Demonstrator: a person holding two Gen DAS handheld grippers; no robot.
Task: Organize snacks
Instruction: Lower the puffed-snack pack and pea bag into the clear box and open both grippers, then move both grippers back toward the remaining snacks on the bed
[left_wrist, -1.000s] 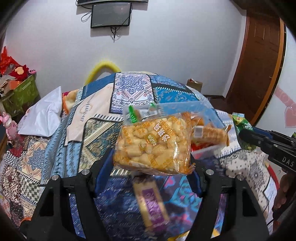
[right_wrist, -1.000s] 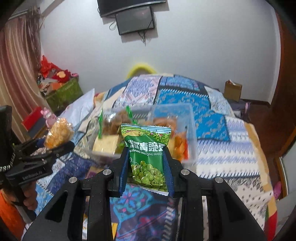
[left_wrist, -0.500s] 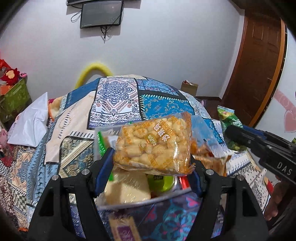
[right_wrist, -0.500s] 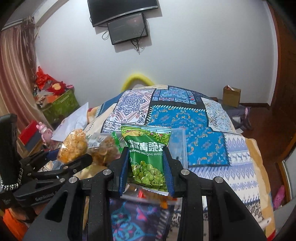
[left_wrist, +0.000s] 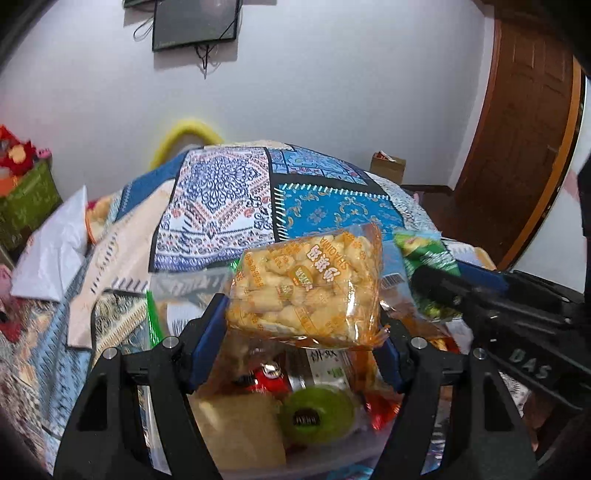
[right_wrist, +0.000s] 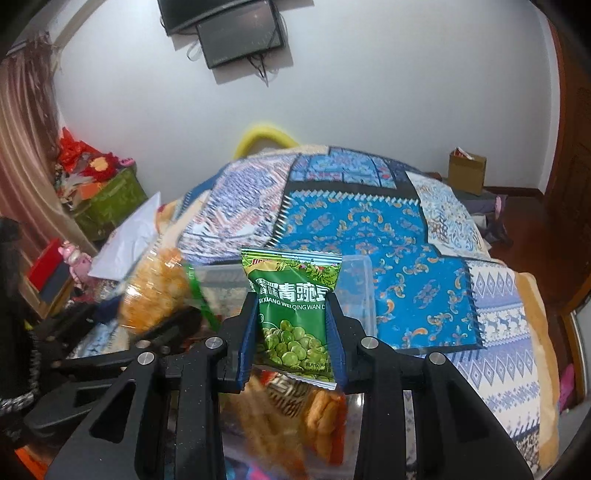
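Observation:
My left gripper (left_wrist: 299, 325) is shut on a clear orange bag of puffed snacks (left_wrist: 306, 288) and holds it over a clear plastic box (left_wrist: 184, 284) filled with several snack packs. My right gripper (right_wrist: 293, 332) is shut on a green pea packet (right_wrist: 295, 314) and holds it above the same box (right_wrist: 356, 288). The right gripper and its green packet (left_wrist: 424, 258) show at the right of the left wrist view. The left gripper with the orange bag (right_wrist: 155, 291) shows at the left of the right wrist view.
The box sits on a bed with a blue patchwork quilt (right_wrist: 369, 229). A white pillow (left_wrist: 51, 243) lies at the left. A green crate (right_wrist: 107, 199) with toys stands by the wall. A cardboard box (right_wrist: 467, 170) and a wooden door (left_wrist: 517, 129) are at the right.
Both grippers have moved forward with their packs and now hang over the clear box, which fills the lower part of both views.

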